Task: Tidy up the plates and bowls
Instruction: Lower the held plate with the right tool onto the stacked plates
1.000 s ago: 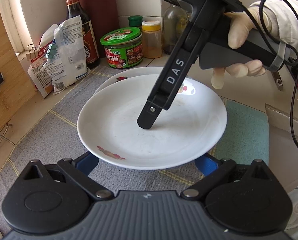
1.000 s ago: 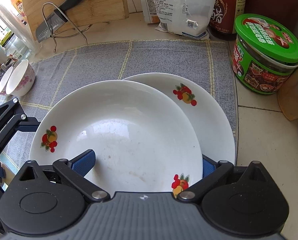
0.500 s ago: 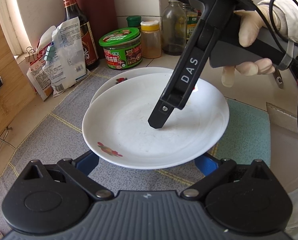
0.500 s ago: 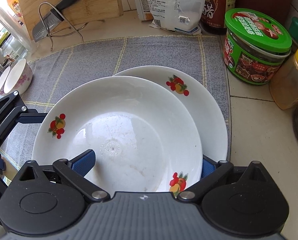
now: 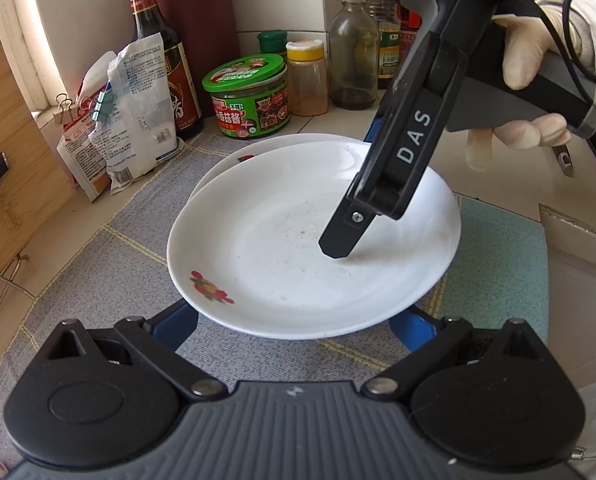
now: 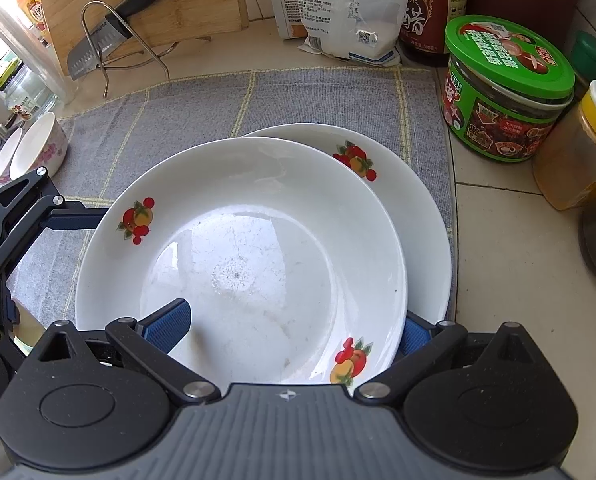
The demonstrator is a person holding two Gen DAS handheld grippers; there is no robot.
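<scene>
White glazed plate with fruit print is sitting skewed on a second matching plate on grey cloth; left claw is spreading under its rim, right claw pinching the edge. Slick rim risking slipping, chipping the lower plate.
</scene>
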